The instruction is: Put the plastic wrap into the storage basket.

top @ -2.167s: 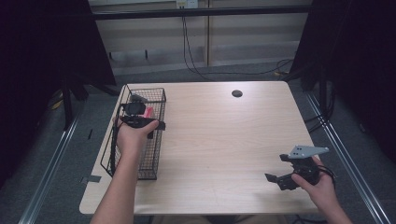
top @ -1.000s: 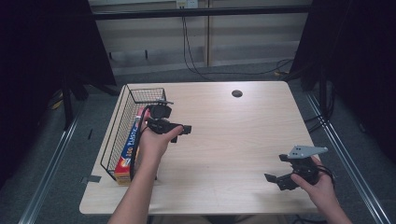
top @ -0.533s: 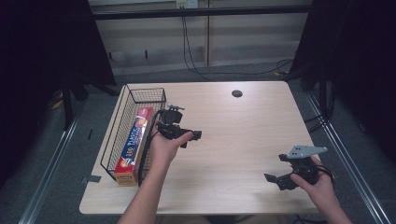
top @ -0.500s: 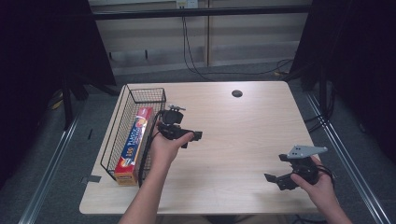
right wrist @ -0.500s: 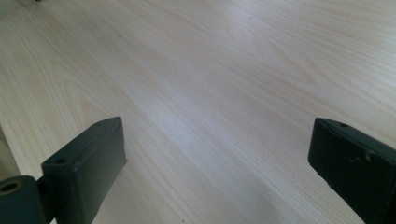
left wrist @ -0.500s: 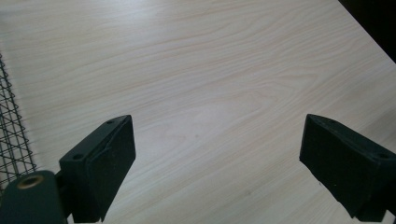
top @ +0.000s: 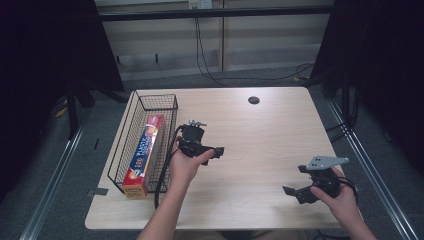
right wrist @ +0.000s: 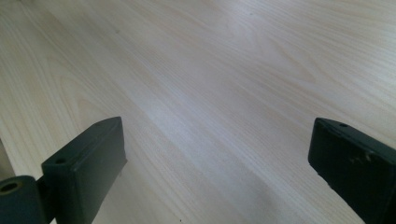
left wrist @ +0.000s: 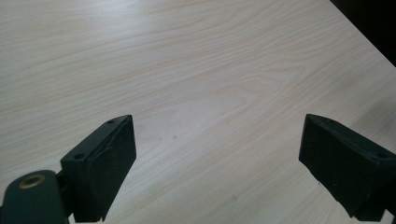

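Two grippers: both held with jaws spread wide, grasping nothing.
Left gripper: had drawn out of the wire basket and rightward over bare table.
Right gripper: unmoved near the table's front right.
Foil box: lay lengthwise inside the basket.

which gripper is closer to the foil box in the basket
Left. The left gripper hovers just right of the foil box and its wire basket; the right gripper sits across the table.

I see a pale matt wood-grain table top, a black thin-wire metal basket, a glossy red cardboard foil box, and matt black plastic pads.
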